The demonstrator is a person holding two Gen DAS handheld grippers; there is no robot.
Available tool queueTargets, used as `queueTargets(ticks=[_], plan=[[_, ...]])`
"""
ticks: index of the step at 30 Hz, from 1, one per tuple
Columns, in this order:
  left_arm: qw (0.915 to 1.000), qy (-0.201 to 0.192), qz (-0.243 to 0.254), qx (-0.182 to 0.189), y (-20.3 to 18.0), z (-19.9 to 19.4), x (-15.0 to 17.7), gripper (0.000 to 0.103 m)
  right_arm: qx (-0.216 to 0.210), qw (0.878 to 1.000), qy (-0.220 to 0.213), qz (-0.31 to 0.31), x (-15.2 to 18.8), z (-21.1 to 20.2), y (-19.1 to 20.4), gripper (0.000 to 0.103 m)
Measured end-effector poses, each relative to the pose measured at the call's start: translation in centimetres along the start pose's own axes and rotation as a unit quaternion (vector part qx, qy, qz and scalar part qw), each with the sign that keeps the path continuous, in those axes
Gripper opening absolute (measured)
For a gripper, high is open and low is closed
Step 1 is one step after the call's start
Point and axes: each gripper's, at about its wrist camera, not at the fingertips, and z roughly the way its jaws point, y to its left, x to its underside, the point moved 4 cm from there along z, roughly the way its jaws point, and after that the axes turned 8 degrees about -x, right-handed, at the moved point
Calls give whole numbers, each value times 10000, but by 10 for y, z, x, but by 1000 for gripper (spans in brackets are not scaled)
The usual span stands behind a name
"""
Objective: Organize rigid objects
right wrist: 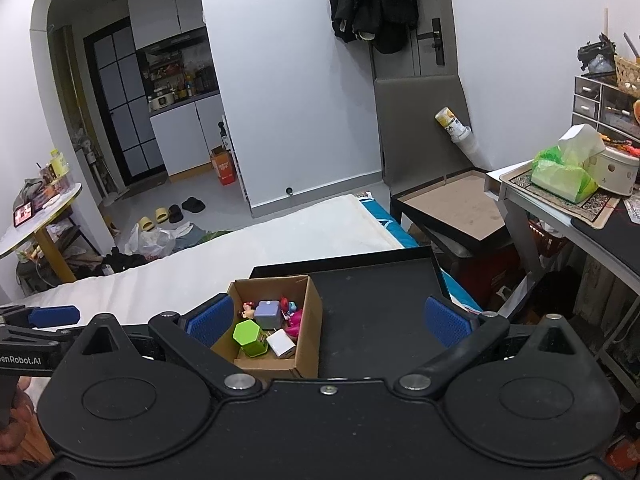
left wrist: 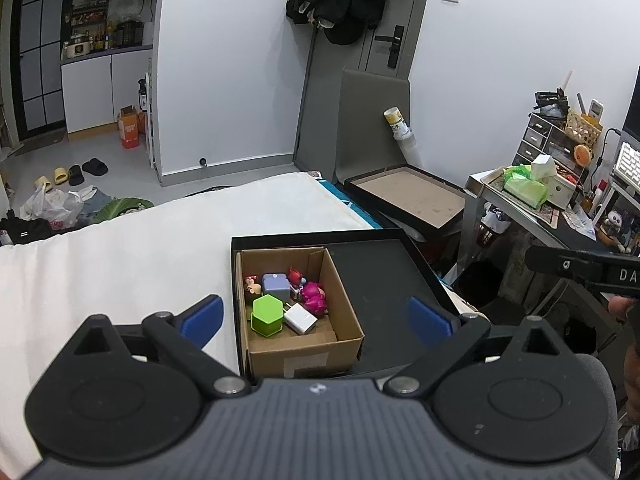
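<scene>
- My left gripper [left wrist: 314, 318]: blue-padded fingers [left wrist: 204, 316] spread wide with nothing between the pads, hanging above the near end of the cardboard box.
- My right gripper [right wrist: 328, 320]: fingers [right wrist: 210, 320] likewise wide apart and empty, hanging above the black tray's near edge.
- Black tray [left wrist: 384, 280]: lies on the white bed [left wrist: 120, 248], at its right edge.
- Cardboard box [left wrist: 344, 300]: open-topped, sits in the left half of the tray, against its left wall.
- Green hexagonal container [left wrist: 267, 314]: in the box, near-left corner.
- White block [left wrist: 301, 319]: just right of the green container, touching it.
- Lilac cube [left wrist: 276, 285]: behind the green container.
- Magenta toy [left wrist: 314, 298]: right of the cube, toward the box's right wall.
- Small figurines [left wrist: 253, 285]: at the box's far left and far middle; details too small to tell.
- Right half of the tray: bare black surface.
</scene>
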Motion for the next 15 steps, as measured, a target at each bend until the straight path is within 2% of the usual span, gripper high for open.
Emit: queueTargets(ticks=[15], plan=[[10000,-60,-33,14,-1,-6,-4,99,51,10000,1,21,4,-5,-1,103]])
